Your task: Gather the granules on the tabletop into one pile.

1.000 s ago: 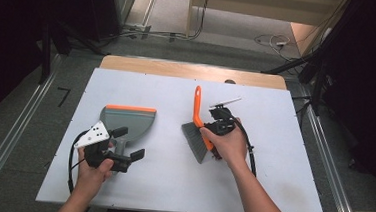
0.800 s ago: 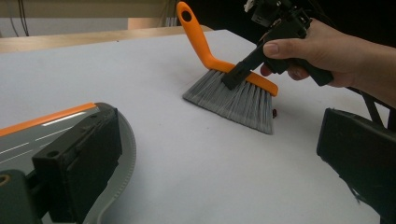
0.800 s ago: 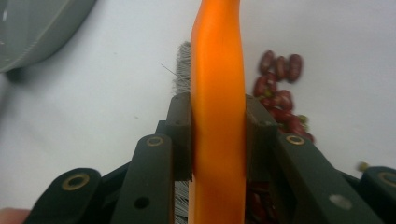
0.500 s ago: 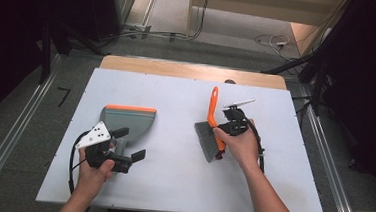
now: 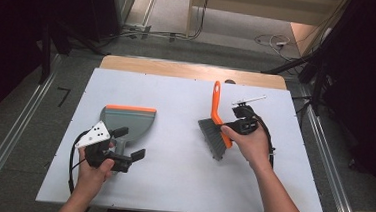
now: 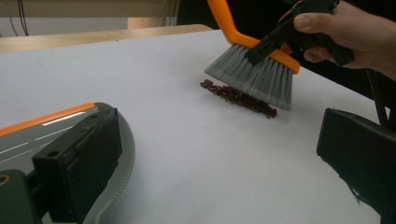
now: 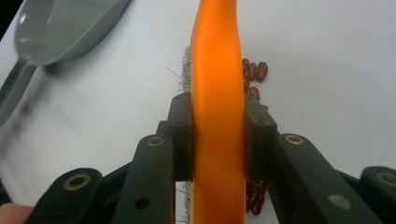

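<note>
Right gripper (image 5: 235, 125): clamped on brush (image 5: 216, 128), bristles behind beans (image 6: 238, 97), ready to sweep.
Left gripper (image 5: 123, 149): jaws apart beside the dustpan (image 5: 127, 121), gripping nothing.

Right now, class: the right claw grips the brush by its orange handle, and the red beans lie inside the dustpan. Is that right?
Not quite. The beans lie on the table beside the brush bristles, apart from the dustpan, as the left gripper view shows. The right claw does grip the orange handle.
</note>
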Demonstrator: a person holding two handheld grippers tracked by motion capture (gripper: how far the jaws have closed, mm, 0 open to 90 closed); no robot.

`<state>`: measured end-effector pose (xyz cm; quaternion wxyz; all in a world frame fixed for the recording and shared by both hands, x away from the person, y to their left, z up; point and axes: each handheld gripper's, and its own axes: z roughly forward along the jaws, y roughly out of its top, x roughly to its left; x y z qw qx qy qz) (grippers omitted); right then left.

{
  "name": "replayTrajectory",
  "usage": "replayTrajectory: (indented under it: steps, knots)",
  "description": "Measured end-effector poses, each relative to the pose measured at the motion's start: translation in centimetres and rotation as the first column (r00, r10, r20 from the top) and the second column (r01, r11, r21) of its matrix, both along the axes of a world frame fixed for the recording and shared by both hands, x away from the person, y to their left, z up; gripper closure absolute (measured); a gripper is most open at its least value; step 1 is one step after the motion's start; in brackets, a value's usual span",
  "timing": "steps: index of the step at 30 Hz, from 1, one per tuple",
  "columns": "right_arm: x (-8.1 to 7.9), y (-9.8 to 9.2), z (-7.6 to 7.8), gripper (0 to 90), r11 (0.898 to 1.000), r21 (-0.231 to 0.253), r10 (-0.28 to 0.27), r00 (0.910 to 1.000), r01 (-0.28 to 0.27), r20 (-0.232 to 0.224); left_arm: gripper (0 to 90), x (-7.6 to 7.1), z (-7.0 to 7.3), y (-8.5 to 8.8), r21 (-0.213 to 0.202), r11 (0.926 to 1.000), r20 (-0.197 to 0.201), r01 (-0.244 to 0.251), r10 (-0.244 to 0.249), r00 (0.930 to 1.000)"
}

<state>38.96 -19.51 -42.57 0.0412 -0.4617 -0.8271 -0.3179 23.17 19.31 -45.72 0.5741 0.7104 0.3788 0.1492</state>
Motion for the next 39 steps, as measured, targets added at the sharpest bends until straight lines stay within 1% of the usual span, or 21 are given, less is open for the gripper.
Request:
replayTrajectory:
  steps: [3,6,8,9,11,13,18,20,22,23,24,25,27,30,31,33,35,36,37,38,39]
  knots:
    - [-0.7,-0.4,1.1,68.3,0.994,-0.031,0.109,0.9926,-0.108,0.052,0.6,0.0,0.0,0.0,0.001,1.0,-0.002,0.001,-0.001,1.0]
    - [-1.5,-0.7,1.6,68.3,0.976,-0.088,0.206,0.9753,-0.199,0.081,0.6,0.0,0.0,-0.1,0.003,1.0,-0.002,0.001,-0.001,1.0]
    - [-2.1,-1.0,1.6,68.3,0.961,-0.107,0.265,0.9616,-0.257,0.072,0.6,0.0,0.0,-0.1,0.004,1.0,-0.004,0.0,0.0,1.0]
    - [-2.5,-1.1,1.5,68.3,0.95,-0.117,0.3,0.9512,-0.291,0.072,0.6,0.0,0.0,-0.1,0.006,1.0,-0.004,0.0,0.0,1.0]
    - [-3.3,-1.2,1.2,68.3,0.92,-0.154,0.378,0.9199,-0.36,0.106,0.6,0.0,0.0,-0.2,0.002,1.0,-0.003,0.004,-0.004,1.0]
    - [-4.0,-1.3,1.1,68.3,0.897,-0.175,0.429,0.8963,-0.407,0.113,0.6,0.0,0.0,-0.2,0.003,1.0,-0.004,0.005,-0.005,1.0]
    - [-5.1,-1.2,0.9,68.4,0.837,-0.23,0.527,0.844,-0.496,0.099,0.6,0.0,0.0,-0.4,0.003,1.0,-0.005,0.003,-0.003,1.0]
    - [-5.3,-1.0,0.3,68.4,0.819,-0.245,0.55,0.8321,-0.519,0.073,0.6,0.0,0.0,-0.4,0.006,1.0,-0.004,0.005,-0.005,1.0]
    - [-5.2,-0.6,-0.6,68.4,0.796,-0.265,0.578,0.8142,-0.545,0.06,0.6,0.0,0.0,-0.4,0.007,1.0,-0.004,0.006,-0.006,1.0]
    - [-5.1,-0.4,-1.0,68.4,0.787,-0.28,0.585,0.8096,-0.55,0.051,0.6,0.0,0.0,-0.4,0.009,0.9999,-0.005,0.006,-0.006,1.0]
    - [-5.0,-0.2,-1.3,68.5,0.785,-0.287,0.589,0.8057,-0.55,0.066,0.6,0.0,0.0,-0.4,0.006,1.0,-0.005,0.005,-0.005,1.0]
    - [-4.7,-0.2,-1.4,68.4,0.794,-0.276,0.579,0.8122,-0.542,0.071,0.6,0.0,0.0,-0.4,0.004,1.0,-0.005,0.005,-0.004,1.0]
    - [-4.2,-0.1,-1.5,68.2,0.787,-0.292,0.586,0.806,-0.543,0.083,0.6,0.0,0.0,-0.4,0.006,1.0,-0.005,0.005,-0.005,1.0]
    - [-3.4,-0.2,-1.8,67.9,0.781,-0.282,0.605,0.7876,-0.558,0.118,0.6,0.1,-0.1,-0.4,0.005,1.0,-0.008,0.005,-0.005,1.0]
    - [-3.0,-0.2,-2.0,67.8,0.775,-0.284,0.614,0.7796,-0.564,0.126,0.6,0.1,-0.1,-0.3,0.008,1.0,-0.01,0.005,-0.005,0.9999]
    - [-2.7,-0.3,-2.1,67.7,0.779,-0.279,0.608,0.7848,-0.561,0.12,0.6,0.1,-0.1,-0.3,0.005,1.0,-0.01,0.005,-0.005,0.9999]
    - [-2.2,-0.3,-2.2,67.6,0.777,-0.271,0.615,0.7778,-0.569,0.13,0.6,0.1,-0.1,-0.3,0.003,1.0,-0.009,0.001,-0.001,1.0]
    - [-2.1,-0.2,-2.2,67.5,0.78,-0.275,0.609,0.7831,-0.563,0.125,0.6,0.1,-0.1,-0.3,0.003,1.0,-0.01,0.002,-0.002,1.0]
    - [-1.9,-0.2,-2.3,67.5,0.77,-0.277,0.623,0.7713,-0.575,0.13,0.6,0.1,-0.1,-0.3,0.005,1.0,-0.009,0.004,-0.004,1.0]
    - [-1.8,-0.2,-2.2,67.5,0.775,-0.275,0.616,0.7782,-0.569,0.123,0.6,0.1,-0.1,-0.3,0.005,1.0,-0.009,0.004,-0.004,1.0]
    - [-1.6,-0.1,-2.3,67.4,0.767,-0.28,0.626,0.7684,-0.577,0.131,0.6,0.1,-0.1,-0.3,0.006,1.0,-0.009,0.004,-0.004,1.0]
